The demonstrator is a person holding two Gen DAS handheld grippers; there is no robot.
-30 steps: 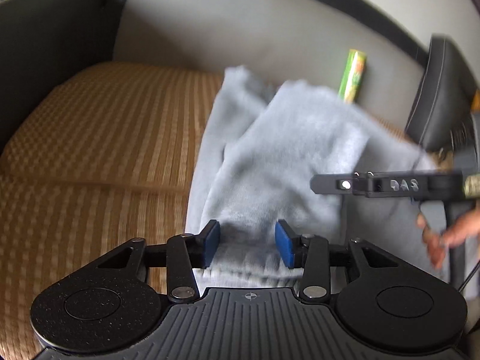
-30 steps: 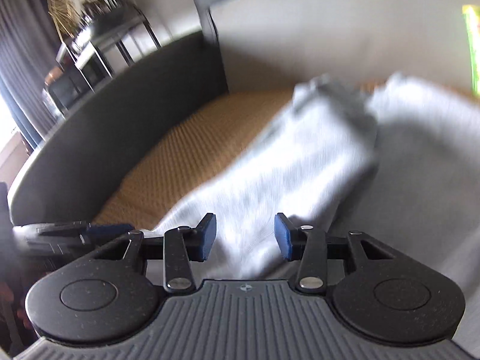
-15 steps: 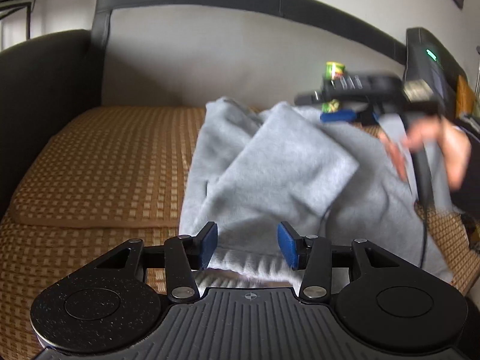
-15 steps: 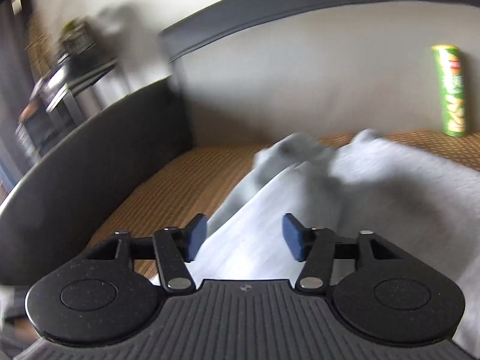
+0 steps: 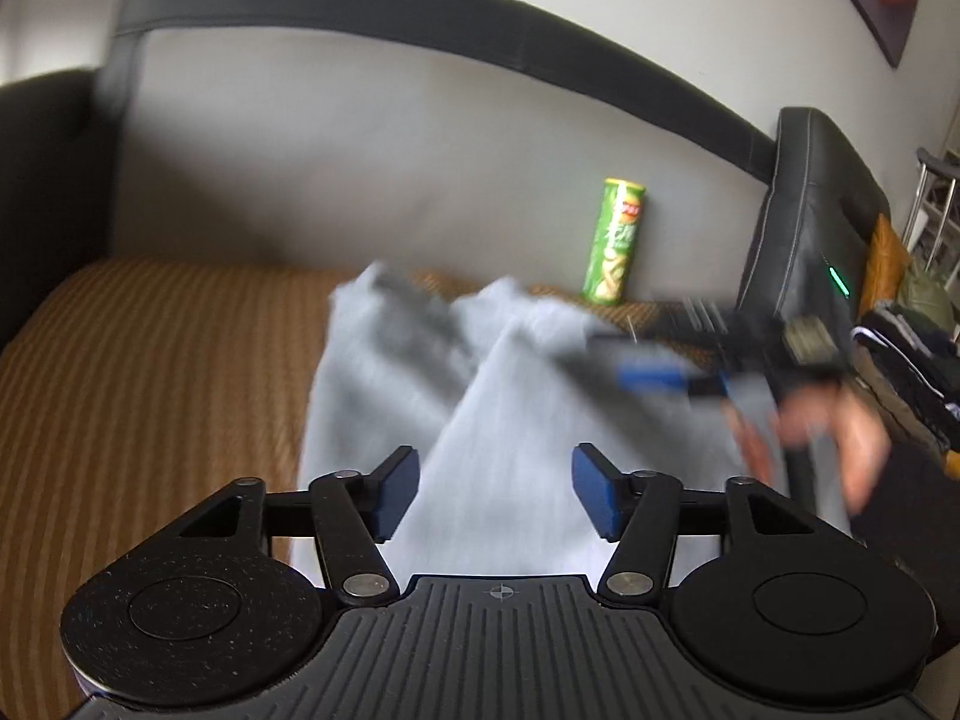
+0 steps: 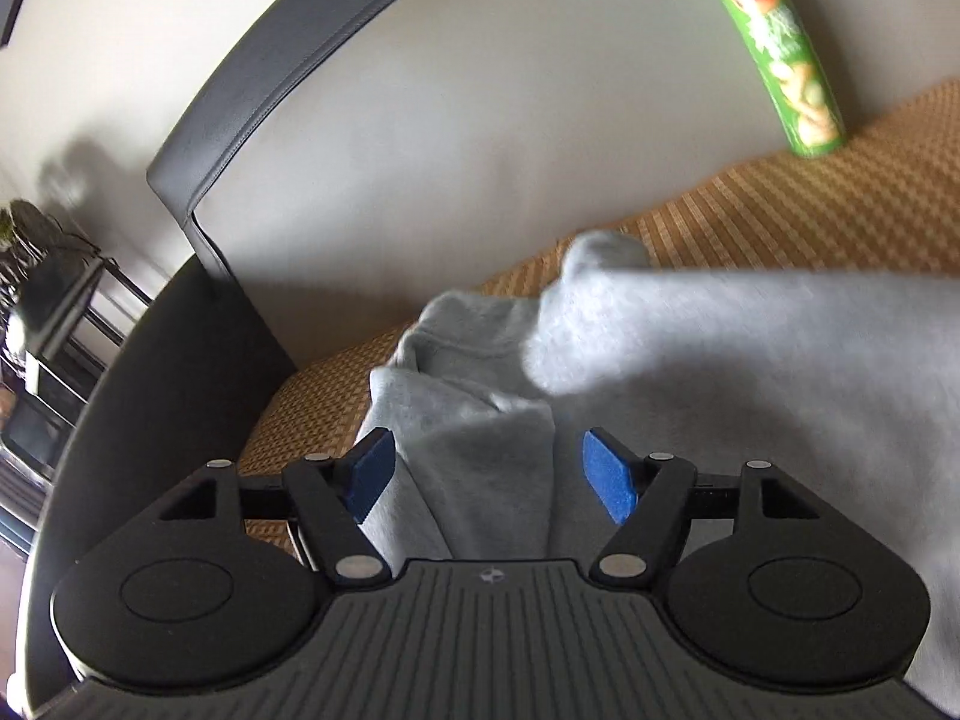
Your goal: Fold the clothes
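Lying across the woven brown-and-tan seat mat point(image 5: 156, 354) of a dark leather sofa point(image 5: 420, 30), the pale grey fleece garment point(image 5: 498, 468) reaches from about the middle of the seat toward the right-hand end, with two folded panels overlapping near its far edge. It looks soft, thick and limp: light to lift, sure to sag between two holds, and fuzzy enough that the blue pads should not slip on it. My judgement is that it wants taking by a hem or a corner, one edge in each gripper, and not by the bulky middle where several layers would bunch.

Nearest the left side, the left gripper point(image 5: 493, 495) points downward at the garment's near part. Its jaws are opening and already stand well spread; cloth shows in the gap behind them, but the blue pads point(image 5: 393, 492) do not press on it, so nothing is held.

Further right and beyond it, blurred, the right gripper point(image 5: 660, 375) is carried over the garment's right portion by a person's hand point(image 5: 828, 426) in a dark sleeve, aimed leftward across the cloth. The right wrist view shows its jaws opening too, wide apart, with a fold of fleece lying below and between them, untouched by either pad.

Against the grey backrest, well behind the garment, a tall green cylindrical crisps can point(image 5: 617, 240) stands upright. At the far right a heap of dark clothes point(image 5: 906, 354) sits beside the sofa arm.
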